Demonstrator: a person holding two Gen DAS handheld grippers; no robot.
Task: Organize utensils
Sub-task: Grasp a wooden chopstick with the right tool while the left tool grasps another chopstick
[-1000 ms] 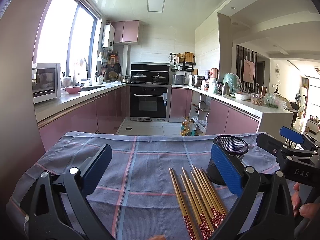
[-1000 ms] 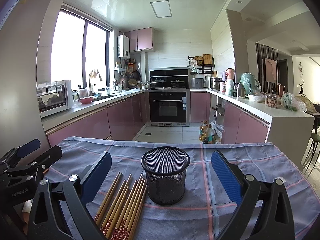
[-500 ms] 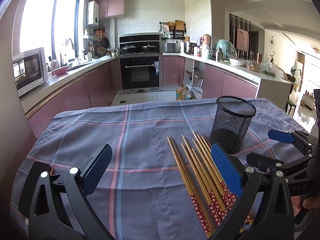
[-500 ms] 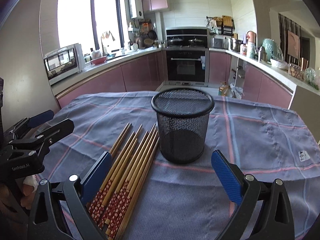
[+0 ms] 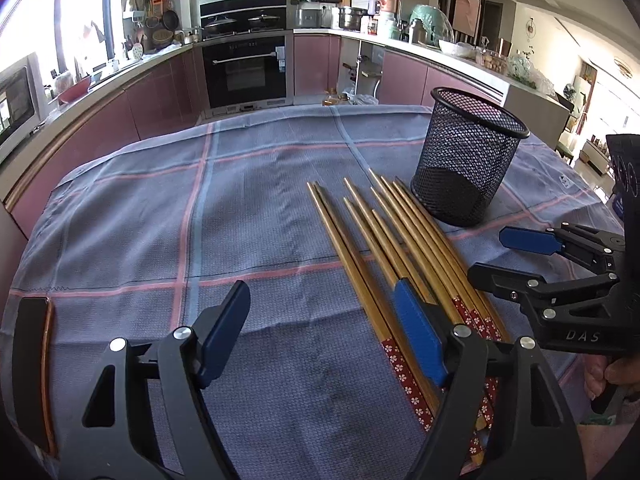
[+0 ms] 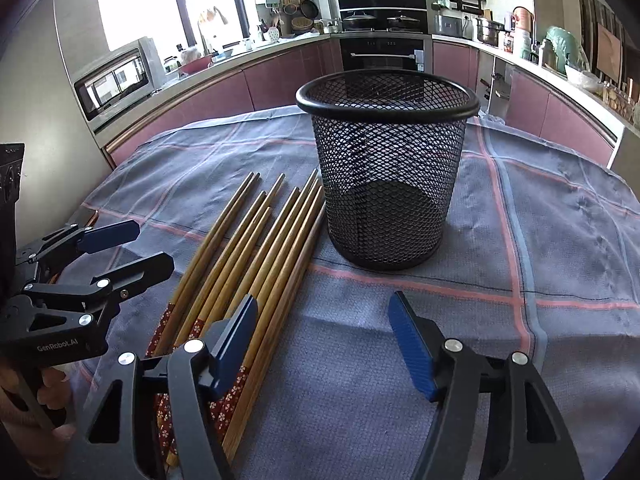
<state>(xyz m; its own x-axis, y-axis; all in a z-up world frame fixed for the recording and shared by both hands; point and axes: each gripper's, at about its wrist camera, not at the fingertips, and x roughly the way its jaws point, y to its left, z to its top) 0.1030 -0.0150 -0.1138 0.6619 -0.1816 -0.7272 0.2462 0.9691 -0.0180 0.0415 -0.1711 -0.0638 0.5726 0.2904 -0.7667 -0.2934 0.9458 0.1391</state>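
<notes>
Both cameras have dipped lower: left hand-held gripper [image 5: 320, 336] and right hand-held gripper [image 6: 324, 340] hover released, grasping nothing. Chopsticks [image 5: 384, 248] lie flat at nine o'clock of the basket [image 6: 386, 168], ready for picking.

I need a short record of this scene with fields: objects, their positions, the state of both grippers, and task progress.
surface: checked cloth
chopsticks: lying side by side on the cloth, left of the cup
mesh cup: upright, empty
left gripper: open, holds nothing
right gripper: open, holds nothing
progress: no chopstick in the cup yet
</notes>
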